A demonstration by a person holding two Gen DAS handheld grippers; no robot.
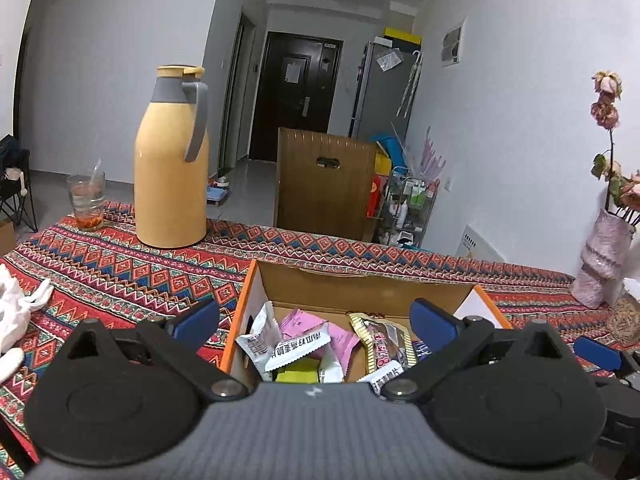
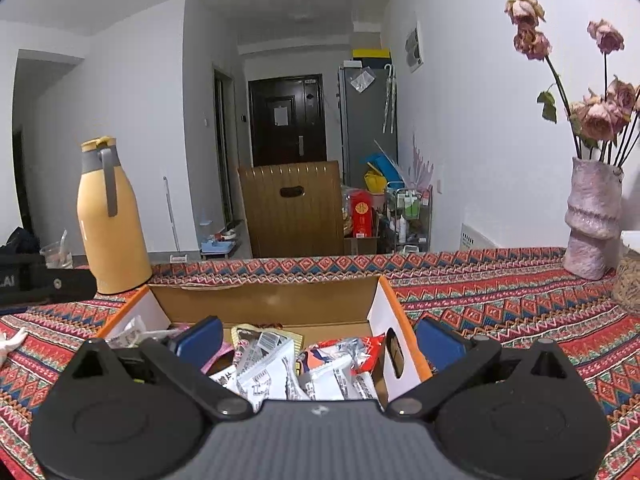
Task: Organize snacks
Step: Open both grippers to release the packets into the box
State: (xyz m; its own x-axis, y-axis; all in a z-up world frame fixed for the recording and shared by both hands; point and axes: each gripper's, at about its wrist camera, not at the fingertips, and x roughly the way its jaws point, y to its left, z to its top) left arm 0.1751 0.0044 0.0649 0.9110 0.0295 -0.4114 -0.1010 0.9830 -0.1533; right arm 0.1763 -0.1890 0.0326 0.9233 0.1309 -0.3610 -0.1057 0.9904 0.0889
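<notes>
- White crumpled plastic bag [image 1: 16,308] lies at the far left of the table, on the patterned tablecloth [image 1: 120,276].
- Behind it, a glass [image 1: 86,200] holding reddish liquid stands near the table's far edge, just beside a yellow thermos jug [image 1: 172,160] with a grey handle; the jug is upright.
- Left gripper [image 1: 316,320] hangs above the near left part of the cardboard box [image 1: 360,284], its blue fingers [image 1: 198,322] spread wide with nothing between them. One finger sits over the tablecloth outside the box's left wall, the other over the box's inside.
- In the box lie the snack packets [image 1: 304,344]: white ones with printed text, a pink one [image 1: 340,338], a gold-edged one [image 1: 380,340] and a yellow-green piece [image 1: 296,374] lower down, piled loosely and overlapping.
- Right gripper [image 2: 320,340] hovers over the right half of the same box [image 2: 264,300], jaws likewise wide apart and holding nothing. Its left finger is above the packets; its right finger is outside the box's orange-edged right wall [image 2: 400,344].
- Below it lie more white packets [image 2: 264,364] and one red-and-white packet [image 2: 348,356].
- Far right, a pink vase [image 2: 592,220] of dried roses [image 2: 600,116] stands on the tablecloth by the wall, well apart from the box.
</notes>
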